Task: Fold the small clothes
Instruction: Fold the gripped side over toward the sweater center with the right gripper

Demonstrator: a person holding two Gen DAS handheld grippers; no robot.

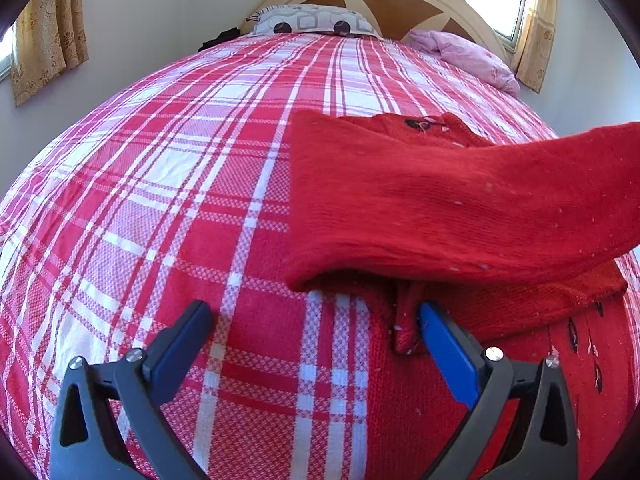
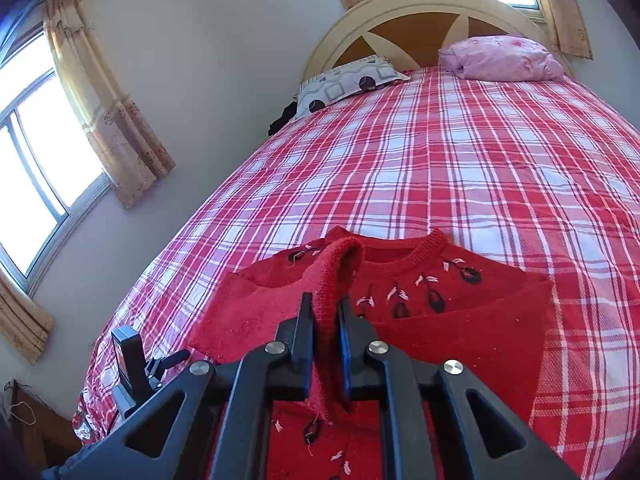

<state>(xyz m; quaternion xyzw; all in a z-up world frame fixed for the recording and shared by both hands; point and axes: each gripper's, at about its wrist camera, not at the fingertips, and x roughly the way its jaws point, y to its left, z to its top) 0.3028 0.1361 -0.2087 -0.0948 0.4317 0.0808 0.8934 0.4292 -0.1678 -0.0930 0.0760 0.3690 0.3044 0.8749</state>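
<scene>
A small red knit sweater [image 2: 420, 292] with black and white stitched motifs lies on the red plaid bed [image 2: 460, 168], both sleeves folded across its body. My right gripper [image 2: 325, 320] is shut on a raised fold of the sweater's hem and holds it up over the body. In the left wrist view the sweater [image 1: 460, 208] fills the right side, with a sleeve draped across it. My left gripper [image 1: 316, 332] is open and empty above the bedsheet, its right finger [image 1: 444, 344] next to a small pinched fold at the sweater's left edge.
A patterned pillow [image 2: 352, 82] and a pink bundle [image 2: 500, 58] lie at the curved wooden headboard [image 2: 420, 20]. Curtained windows [image 2: 36, 152] are on the left wall. The bed's left edge drops off near the left gripper's device [image 2: 132, 364].
</scene>
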